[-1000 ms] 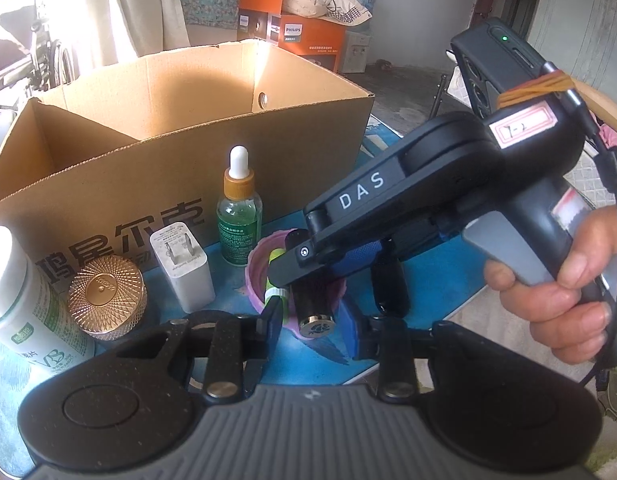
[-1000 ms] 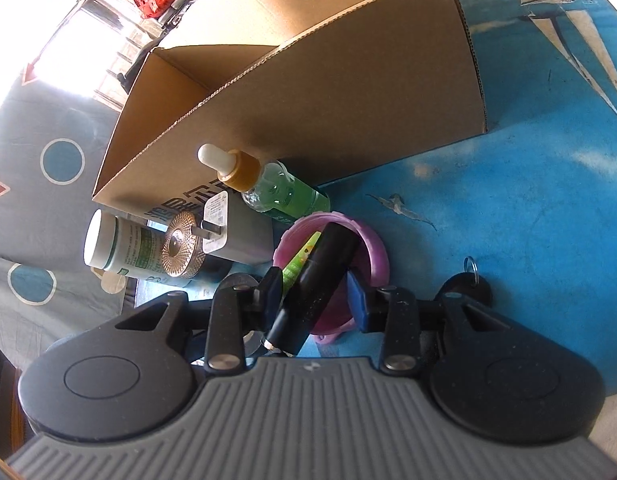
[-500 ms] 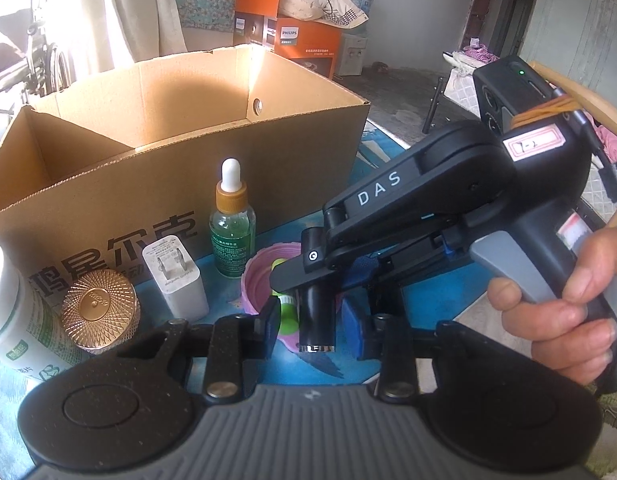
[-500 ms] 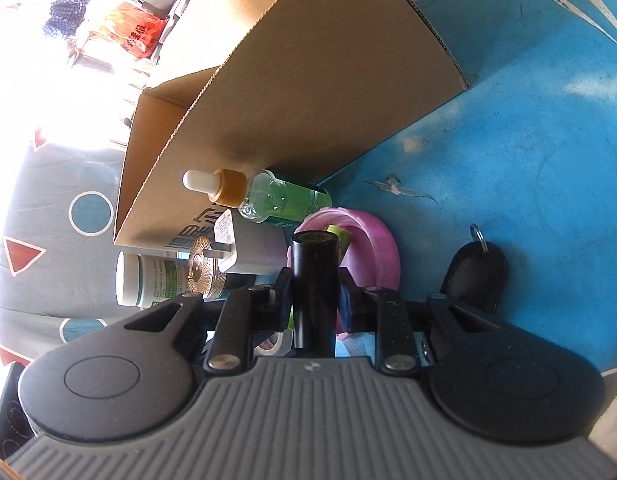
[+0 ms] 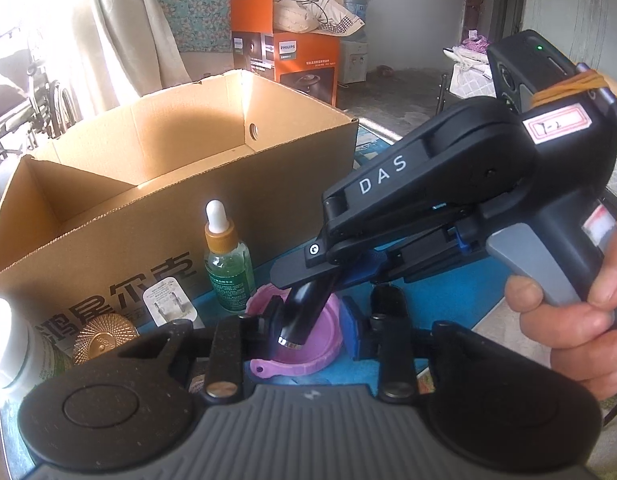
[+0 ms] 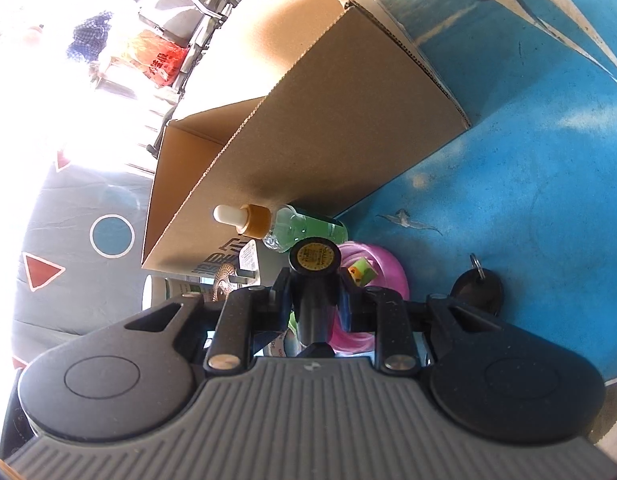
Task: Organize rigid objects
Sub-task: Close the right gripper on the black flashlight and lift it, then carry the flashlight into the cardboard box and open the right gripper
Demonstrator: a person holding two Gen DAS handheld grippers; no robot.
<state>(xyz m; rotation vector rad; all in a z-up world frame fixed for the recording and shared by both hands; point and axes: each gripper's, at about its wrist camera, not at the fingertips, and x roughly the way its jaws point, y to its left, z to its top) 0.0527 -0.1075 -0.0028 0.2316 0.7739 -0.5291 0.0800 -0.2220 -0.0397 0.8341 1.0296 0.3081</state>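
Black tube (image 6: 315, 280) clamped between right gripper (image 6: 314, 300) fingers (image 6: 282, 294)

Dropper bottle (image 5: 228, 258) stands before the cardboard box (image 5: 156, 184), charger (image 5: 170, 306) left.

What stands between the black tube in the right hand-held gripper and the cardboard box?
The black tube, clamped in the right hand-held gripper, has the dropper bottle standing right in front of the cardboard box wall. Lifting the tube over the bottle and the wall looks needed; nothing visible blocks the open top.
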